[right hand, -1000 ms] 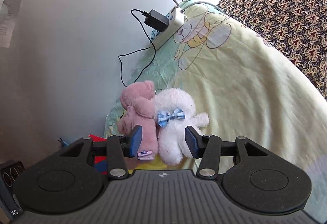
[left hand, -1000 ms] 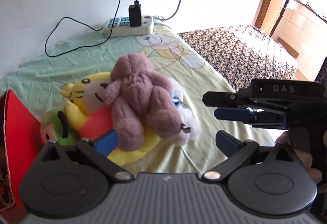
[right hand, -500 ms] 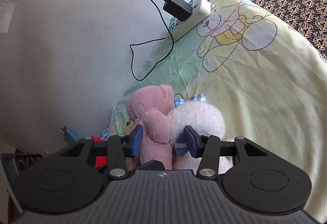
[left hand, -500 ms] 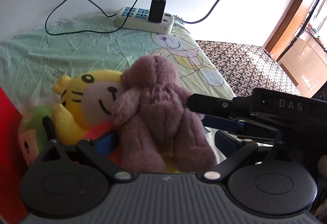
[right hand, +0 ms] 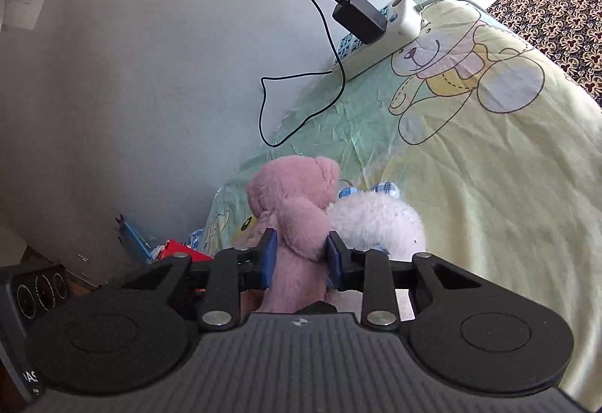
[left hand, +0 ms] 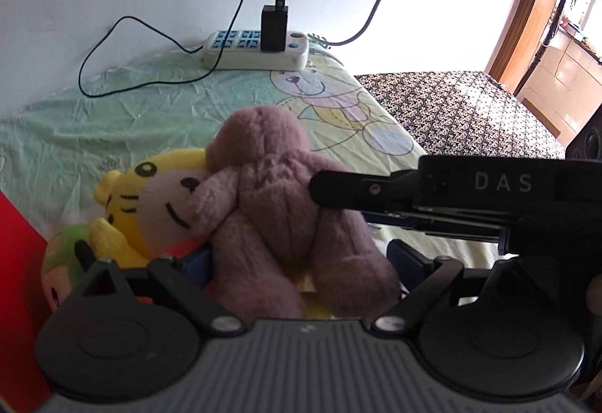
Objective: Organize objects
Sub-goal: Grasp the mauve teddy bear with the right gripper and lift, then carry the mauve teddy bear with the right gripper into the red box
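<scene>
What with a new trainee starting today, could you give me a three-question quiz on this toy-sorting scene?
1. True or false: the right tool is shut on the pink teddy.
2. The yellow tiger toy lies: A) against the teddy, touching it; B) far from it, by the wall; C) inside a closed box.
3. What colour is the charger plugged into the power strip?

Key: 1 true; 2 A; 3 black.
</scene>
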The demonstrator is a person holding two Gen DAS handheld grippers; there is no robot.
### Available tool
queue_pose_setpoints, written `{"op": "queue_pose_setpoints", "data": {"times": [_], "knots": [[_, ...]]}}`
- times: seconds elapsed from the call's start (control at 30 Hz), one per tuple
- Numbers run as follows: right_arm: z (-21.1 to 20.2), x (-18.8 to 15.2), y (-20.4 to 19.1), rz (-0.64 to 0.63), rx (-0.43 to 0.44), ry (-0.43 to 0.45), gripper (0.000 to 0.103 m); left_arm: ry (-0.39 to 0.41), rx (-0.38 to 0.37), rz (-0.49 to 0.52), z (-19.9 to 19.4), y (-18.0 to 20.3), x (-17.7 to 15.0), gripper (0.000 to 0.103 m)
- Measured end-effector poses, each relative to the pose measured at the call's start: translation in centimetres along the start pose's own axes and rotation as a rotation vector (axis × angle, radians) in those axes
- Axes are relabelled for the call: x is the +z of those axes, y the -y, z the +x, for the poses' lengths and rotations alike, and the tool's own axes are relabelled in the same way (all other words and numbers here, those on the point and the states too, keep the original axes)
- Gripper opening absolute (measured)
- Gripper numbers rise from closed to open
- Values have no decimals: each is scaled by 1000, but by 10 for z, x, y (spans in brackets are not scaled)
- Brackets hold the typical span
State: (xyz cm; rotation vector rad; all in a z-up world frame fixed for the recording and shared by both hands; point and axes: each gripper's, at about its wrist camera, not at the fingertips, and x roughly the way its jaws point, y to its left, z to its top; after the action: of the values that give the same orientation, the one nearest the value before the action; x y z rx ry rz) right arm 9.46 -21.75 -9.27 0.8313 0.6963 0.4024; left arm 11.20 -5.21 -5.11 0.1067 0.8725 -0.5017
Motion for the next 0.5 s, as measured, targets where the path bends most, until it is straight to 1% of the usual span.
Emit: {"op": "queue_pose_setpoints", "data": {"times": [0.03, 0.27, 0.5], "knots": [[-2, -1, -3, -12, 2, 6, 29, 0, -1, 4, -3, 1, 0, 89], [-19, -9, -31, -135, 4, 45, 28, 40, 0, 0, -29, 5, -4, 89], [-36, -24, -52, -170, 23, 53, 28, 78, 5, -7, -59, 7, -15, 89]]}}
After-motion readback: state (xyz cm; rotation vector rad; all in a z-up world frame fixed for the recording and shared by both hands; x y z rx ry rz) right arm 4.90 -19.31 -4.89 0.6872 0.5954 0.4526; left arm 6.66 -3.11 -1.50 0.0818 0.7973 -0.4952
